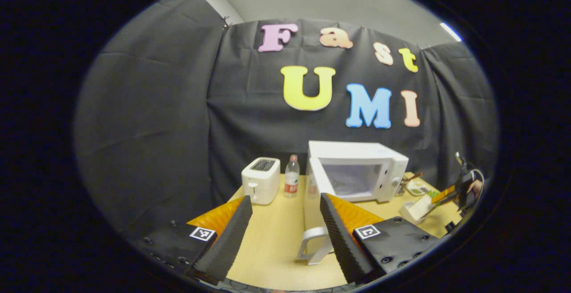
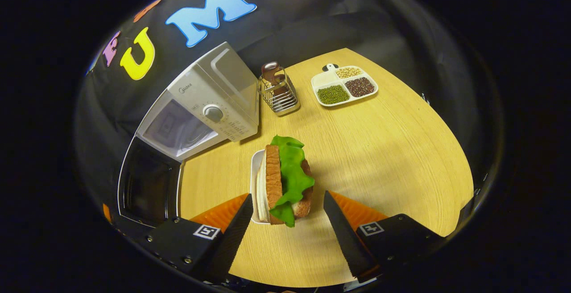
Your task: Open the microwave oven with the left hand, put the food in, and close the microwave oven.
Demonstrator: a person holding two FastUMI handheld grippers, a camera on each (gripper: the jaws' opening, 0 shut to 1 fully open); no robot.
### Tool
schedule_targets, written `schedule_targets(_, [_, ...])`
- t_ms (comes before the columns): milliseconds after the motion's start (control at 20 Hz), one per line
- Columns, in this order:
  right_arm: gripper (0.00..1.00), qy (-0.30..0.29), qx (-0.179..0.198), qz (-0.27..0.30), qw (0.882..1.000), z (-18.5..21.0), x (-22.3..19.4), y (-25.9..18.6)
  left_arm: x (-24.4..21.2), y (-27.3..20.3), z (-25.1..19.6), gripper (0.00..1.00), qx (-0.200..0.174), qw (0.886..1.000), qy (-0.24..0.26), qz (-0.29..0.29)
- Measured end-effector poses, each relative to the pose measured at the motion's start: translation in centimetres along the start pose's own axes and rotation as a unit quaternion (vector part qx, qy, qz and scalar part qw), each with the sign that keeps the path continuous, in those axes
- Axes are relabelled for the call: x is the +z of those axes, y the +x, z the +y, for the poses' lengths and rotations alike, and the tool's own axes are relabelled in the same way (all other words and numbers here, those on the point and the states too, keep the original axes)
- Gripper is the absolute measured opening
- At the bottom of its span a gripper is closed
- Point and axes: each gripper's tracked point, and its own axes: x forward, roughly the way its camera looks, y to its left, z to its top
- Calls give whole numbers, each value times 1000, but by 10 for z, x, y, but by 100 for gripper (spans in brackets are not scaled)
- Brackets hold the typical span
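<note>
Left gripper (image 1: 285, 235): my fingers stand spread apart, holding nothing. Between them, toward my right finger, sits the white door handle (image 1: 313, 245), not touched by either finger as far as I can tell.

Microwave oven (image 1: 357, 175): straight ahead of my left gripper on the wooden table (image 1: 276, 235), white, its door (image 1: 312, 208) swung wide toward me, cavity exposed.

Toaster (image 1: 261, 180): white, ahead and slightly left of my left gripper, well apart from the fingers.

Water bottle (image 1: 291, 176): upright, between the toaster and the microwave oven.

Right gripper (image 2: 285, 221): my fingers are spread, with a gap on both sides of the food; neither finger presses on it. In the left gripper view the same tool (image 1: 448, 195) appears far off to the right, beside a white dish.

Sandwich (image 2: 285, 179): bread with green lettuce, on a white plate (image 2: 255, 181), just ahead of and between my right fingers, resting on the table.

Wire holder (image 2: 279, 90): beyond the sandwich, just beside the oven's side wall.

Divided tray (image 2: 343, 85): three compartments of beans, farther ahead and to the right.
</note>
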Motion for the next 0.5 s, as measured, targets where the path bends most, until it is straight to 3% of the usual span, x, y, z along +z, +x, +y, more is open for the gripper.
schedule_targets(100, [96, 13, 7, 6, 1000, 4, -2, 4, 39, -2, -37, 99, -22, 999, 7, -37])
schedule_targets(150, [89, 20, 10, 10, 1000, 5, -4, 7, 52, 3, -59, 98, -40, 998, 11, -50])
schedule_targets(200, [81, 26, 15, 13, 999, 6, -4, 6, 62, 5, -79, 97, -59, 996, 18, -57])
schedule_targets(250, [57, 35, 27, 10, 999, 10, -1, 3, 65, 10, -97, 96, -77, 995, 28, -62])
schedule_targets(300, [48, 43, 45, 10, 998, 17, -2, 2, 65, 15, -112, 96, -92, 993, 35, -62])
schedule_targets(350, [32, 39, 63, 14, 997, 22, -4, 1, 64, 17, -125, 97, -108, 992, 35, -57])
schedule_targets(400, [32, 24, 51, 14, 998, 16, -8, -1, 62, 19, -137, 98, -120, 991, 32, -53])
schedule_targets(500, [17, 22, 48, -4, 999, 18, -2, -7, 66, 24, -149, 96, -127, 990, 33, -51])
